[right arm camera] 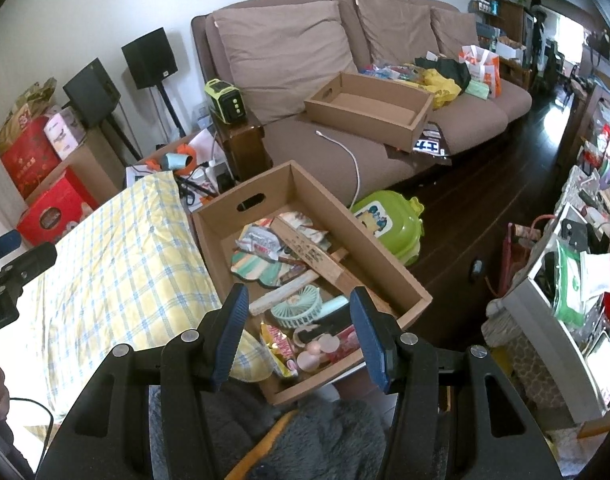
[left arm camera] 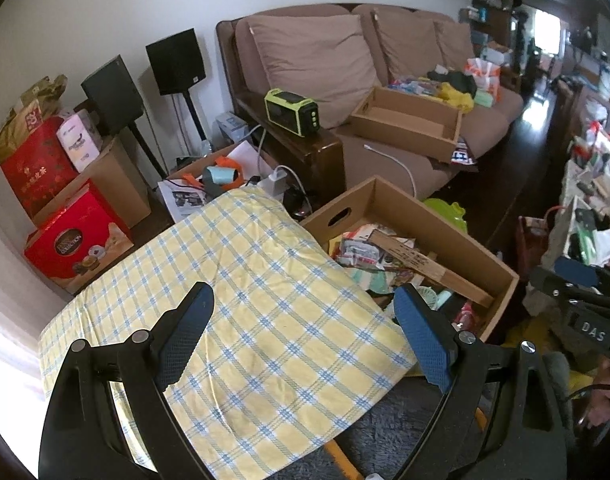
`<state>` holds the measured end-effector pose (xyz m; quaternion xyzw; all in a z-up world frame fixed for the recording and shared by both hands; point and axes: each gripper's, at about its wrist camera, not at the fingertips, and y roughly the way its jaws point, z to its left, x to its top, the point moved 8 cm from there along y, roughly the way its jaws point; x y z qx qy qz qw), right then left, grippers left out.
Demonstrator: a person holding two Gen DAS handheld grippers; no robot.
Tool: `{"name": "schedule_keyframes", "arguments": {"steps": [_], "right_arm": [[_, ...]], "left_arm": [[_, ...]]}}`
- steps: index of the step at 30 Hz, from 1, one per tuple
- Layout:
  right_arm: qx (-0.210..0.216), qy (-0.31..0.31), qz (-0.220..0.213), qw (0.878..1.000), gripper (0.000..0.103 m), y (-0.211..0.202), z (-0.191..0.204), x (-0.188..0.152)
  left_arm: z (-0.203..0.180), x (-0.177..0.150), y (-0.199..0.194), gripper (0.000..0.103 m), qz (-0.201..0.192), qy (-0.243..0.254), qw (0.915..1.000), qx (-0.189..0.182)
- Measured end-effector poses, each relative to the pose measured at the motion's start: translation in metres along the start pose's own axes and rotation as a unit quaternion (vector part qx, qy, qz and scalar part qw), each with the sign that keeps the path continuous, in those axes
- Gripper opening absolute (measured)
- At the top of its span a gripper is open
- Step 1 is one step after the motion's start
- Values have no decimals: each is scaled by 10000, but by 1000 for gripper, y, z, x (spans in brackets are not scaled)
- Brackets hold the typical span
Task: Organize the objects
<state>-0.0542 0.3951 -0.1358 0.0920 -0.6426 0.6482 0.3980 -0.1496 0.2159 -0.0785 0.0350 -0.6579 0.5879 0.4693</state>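
Note:
An open cardboard box (right arm camera: pixel 265 184) holds several loose items, among them a mint hand fan (right arm camera: pixel 301 306), a wooden paddle (right arm camera: pixel 309 252) and snack packets (right arm camera: pixel 261 240). My right gripper (right arm camera: pixel 299 300) hovers over the box's near end, open, with nothing between its blue pads. My left gripper (left arm camera: pixel 303 300) is open above a yellow plaid pillow (left arm camera: pixel 233 248) that lies against the box (left arm camera: pixel 345 204). It grips nothing. A second, empty cardboard box (right arm camera: pixel 361 118) sits on the sofa. The right gripper (left arm camera: pixel 577 276) shows at the edge of the left wrist view.
A brown sofa (right arm camera: pixel 289 52) with clutter at its far end stands behind. A green power station (right arm camera: pixel 225 100) rests on its armrest, and a green toy case (right arm camera: pixel 389 220) lies on the dark floor. Speakers (right arm camera: pixel 149 58) and red gift boxes (left arm camera: pixel 77 248) stand left; crowded white bins (right arm camera: pixel 565 280) stand right.

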Motion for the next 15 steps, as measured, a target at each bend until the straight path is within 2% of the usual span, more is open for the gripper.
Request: {"name": "schedule_keyframes", "arguments": {"steps": [8,15], "right_arm": [[8,-7,6,10000,54,1,0,0],[24,-8,17,10000,54,0,0,0]], "left_arm": [[-7,0,-1,91,42,75,9999,-106],[-12,-5,1,86,168,62,9996,-221]]}}
